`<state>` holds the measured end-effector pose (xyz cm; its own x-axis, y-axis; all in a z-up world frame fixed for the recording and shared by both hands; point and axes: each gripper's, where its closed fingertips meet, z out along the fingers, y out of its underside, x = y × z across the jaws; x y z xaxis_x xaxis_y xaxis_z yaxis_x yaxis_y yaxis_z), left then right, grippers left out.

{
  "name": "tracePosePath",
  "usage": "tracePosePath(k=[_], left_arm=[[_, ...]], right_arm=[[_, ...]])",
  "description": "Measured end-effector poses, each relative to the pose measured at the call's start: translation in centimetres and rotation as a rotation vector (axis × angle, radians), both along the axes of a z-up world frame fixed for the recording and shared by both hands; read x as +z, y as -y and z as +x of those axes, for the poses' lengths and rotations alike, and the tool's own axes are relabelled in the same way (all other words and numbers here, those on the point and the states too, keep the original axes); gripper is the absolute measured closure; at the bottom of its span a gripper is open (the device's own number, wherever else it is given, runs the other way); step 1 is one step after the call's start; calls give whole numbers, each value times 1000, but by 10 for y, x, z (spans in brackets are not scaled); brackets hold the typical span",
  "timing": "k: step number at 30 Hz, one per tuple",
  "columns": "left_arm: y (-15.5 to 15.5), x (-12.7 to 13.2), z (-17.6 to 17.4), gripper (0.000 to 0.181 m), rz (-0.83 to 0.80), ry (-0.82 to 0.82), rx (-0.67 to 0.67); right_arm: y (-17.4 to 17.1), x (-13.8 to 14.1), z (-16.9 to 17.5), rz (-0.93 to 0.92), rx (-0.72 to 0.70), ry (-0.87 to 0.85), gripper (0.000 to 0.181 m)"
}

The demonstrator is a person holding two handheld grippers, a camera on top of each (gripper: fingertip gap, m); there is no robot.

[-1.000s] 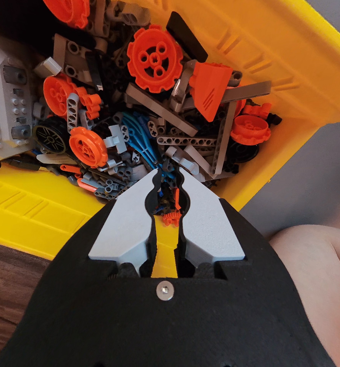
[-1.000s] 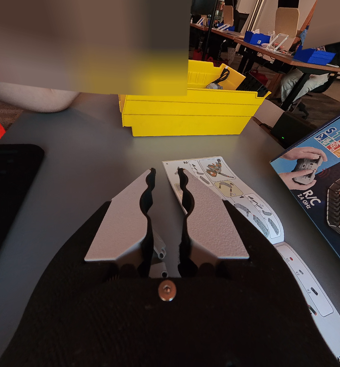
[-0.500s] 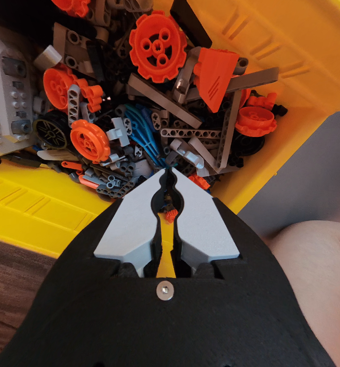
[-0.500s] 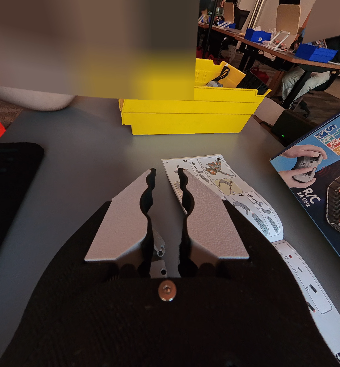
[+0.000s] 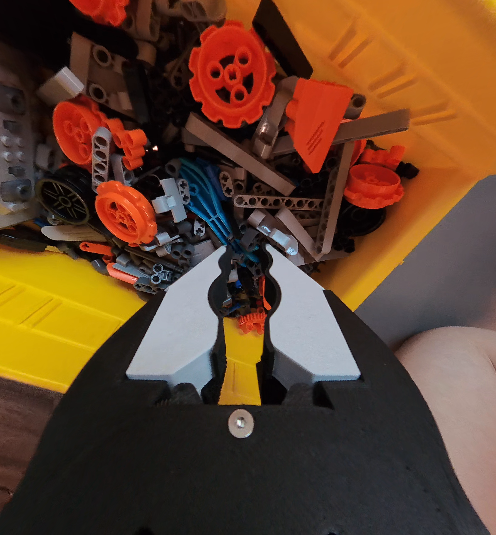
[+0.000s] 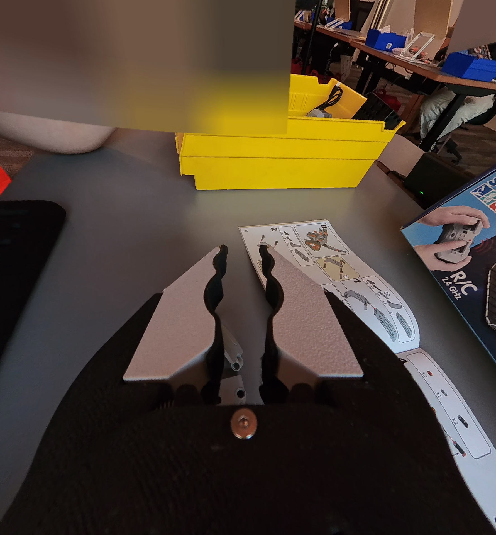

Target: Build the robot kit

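1. A yellow bin [image 5: 400, 72] is filling the left view, heaped with building parts.
2. The left gripper [image 5: 245, 250] is hanging jaws apart and empty over the pile's lower centre, a small orange gear [image 5: 252, 322] lying between its fingers.
3. The right gripper [image 6: 242, 250] is sitting parted and empty over the grey table [image 6: 139, 202], pale parts [image 6: 233, 373] lying low between its fingers, an instruction sheet [image 6: 356, 275] just right.

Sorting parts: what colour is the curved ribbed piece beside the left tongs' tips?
Blue curved ribbed plastic piece; left wrist view.
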<state>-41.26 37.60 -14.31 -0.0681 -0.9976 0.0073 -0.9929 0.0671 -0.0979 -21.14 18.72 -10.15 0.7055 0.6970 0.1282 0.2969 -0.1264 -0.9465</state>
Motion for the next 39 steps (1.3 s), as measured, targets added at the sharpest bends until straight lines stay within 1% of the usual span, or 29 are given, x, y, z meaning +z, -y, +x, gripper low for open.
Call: tracePosePath(k=[3, 7, 11, 17, 22, 25, 27, 28, 29, 30, 32, 33, 35, 38, 39], left_arm=[[1, -5, 2, 165, -12, -17, -17], [2, -4, 1, 169, -3, -20, -39], [-1, 4, -3, 170, -1, 3, 7], [-19, 21, -4, 170, 82, 73, 81], [-43, 32, -2, 172, 209, 110, 134], [-51, 34, 1, 173, 236, 128, 154], [-52, 30, 0, 173, 232, 109, 164], [-51, 28, -1, 173, 225, 97, 165], [-47, 25, -1, 168, 204, 88, 164], [-42, 23, -2, 159, 182, 76, 157], [-43, 24, -2, 145, 208, 67, 151], [-43, 26, -2, 146, 216, 68, 154], [-31, 26, -1, 164, 165, 69, 140], [-5, 19, -4, 177, 71, 28, 59], [3, 16, -7, 178, 41, 2, 28]], right_arm=[[0, -1, 0, -5, 2, 4, 158], [0, -2, 0, -7, 3, 5, 158], [0, -3, 0, -10, 4, 7, 158], [0, -5, -1, -17, 6, 10, 158], [0, -6, -1, -20, 7, 13, 158], [0, -6, 0, -21, 6, 14, 158], [0, -7, 0, -22, 6, 13, 158], [0, -7, 0, -23, 6, 13, 158], [0, -7, 0, -24, 6, 14, 158], [0, -7, 0, -25, 7, 14, 158], [0, -8, -1, -28, 9, 15, 158], [0, -9, -1, -29, 10, 15, 158], [0, -9, -1, -30, 10, 17, 158], [-1, -9, -1, -31, 11, 15, 158], [-1, -9, -1, -32, 11, 13, 158]])
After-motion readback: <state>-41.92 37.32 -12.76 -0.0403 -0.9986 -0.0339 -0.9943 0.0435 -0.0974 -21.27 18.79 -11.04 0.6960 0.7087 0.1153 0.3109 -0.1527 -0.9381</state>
